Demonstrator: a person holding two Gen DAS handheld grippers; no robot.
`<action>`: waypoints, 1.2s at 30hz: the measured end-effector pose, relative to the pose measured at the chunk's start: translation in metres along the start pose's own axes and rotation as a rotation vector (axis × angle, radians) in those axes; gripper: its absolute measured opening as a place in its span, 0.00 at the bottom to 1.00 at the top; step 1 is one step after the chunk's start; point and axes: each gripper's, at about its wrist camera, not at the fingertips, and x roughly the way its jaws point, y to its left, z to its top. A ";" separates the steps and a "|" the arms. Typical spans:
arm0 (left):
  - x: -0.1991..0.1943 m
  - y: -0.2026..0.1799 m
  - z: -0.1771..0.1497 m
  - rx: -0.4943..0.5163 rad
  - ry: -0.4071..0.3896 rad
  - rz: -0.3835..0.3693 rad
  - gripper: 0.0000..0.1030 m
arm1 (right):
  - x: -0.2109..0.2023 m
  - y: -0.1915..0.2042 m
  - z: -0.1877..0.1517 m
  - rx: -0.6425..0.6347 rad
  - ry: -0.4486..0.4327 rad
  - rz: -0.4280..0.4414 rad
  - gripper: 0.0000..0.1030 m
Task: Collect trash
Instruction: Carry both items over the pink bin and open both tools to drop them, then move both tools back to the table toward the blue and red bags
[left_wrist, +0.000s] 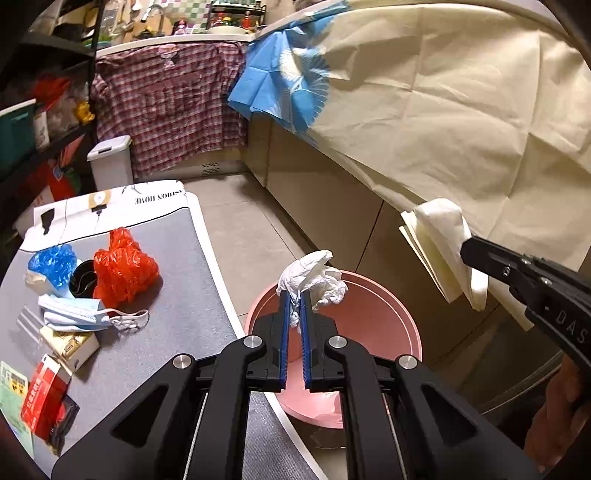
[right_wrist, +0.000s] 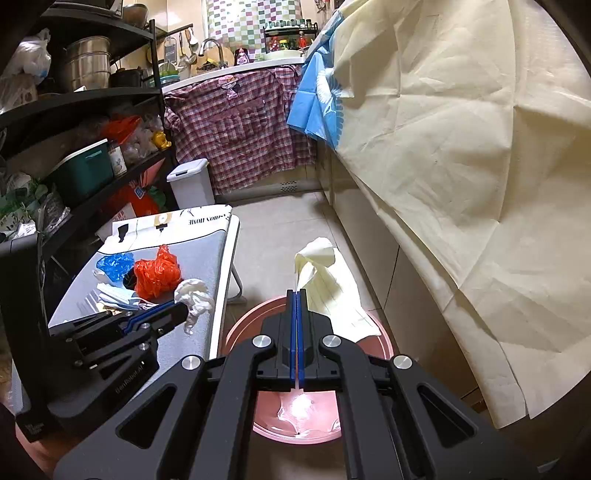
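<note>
The left gripper (left_wrist: 294, 295) has its 2 blue fingers (left_wrist: 283, 325) almost shut, pinching a crumpled white tissue (left_wrist: 314, 280). It holds the tissue right above the pink bin (left_wrist: 402, 321) on the floor. The right gripper (right_wrist: 297, 295) has its fingers squeezed tight on a folded pale yellow paper (right_wrist: 328, 288), which hangs over the far side of the same bin. Beside the bin is a grey counter (left_wrist: 177, 280). On it lie more bits of trash: a red plastic bag (left_wrist: 123, 269), a blue plastic bag (left_wrist: 53, 264), a blue face mask (left_wrist: 79, 312) and a red box (left_wrist: 44, 398). The floor (left_wrist: 243, 225) is pale tile. A big cream sheet (left_wrist: 461, 110) hangs on the right, and a checked shirt (left_wrist: 170, 103) hangs at the back.
</note>
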 end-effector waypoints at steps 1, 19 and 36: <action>0.001 -0.001 0.001 0.001 0.002 -0.003 0.05 | 0.001 -0.001 0.000 0.000 0.001 0.000 0.00; 0.001 0.010 0.001 -0.053 0.018 -0.045 0.25 | 0.001 -0.006 0.000 0.021 -0.001 -0.047 0.50; -0.057 0.044 0.005 -0.088 -0.080 0.020 0.25 | -0.024 0.015 0.002 -0.011 -0.113 -0.002 0.45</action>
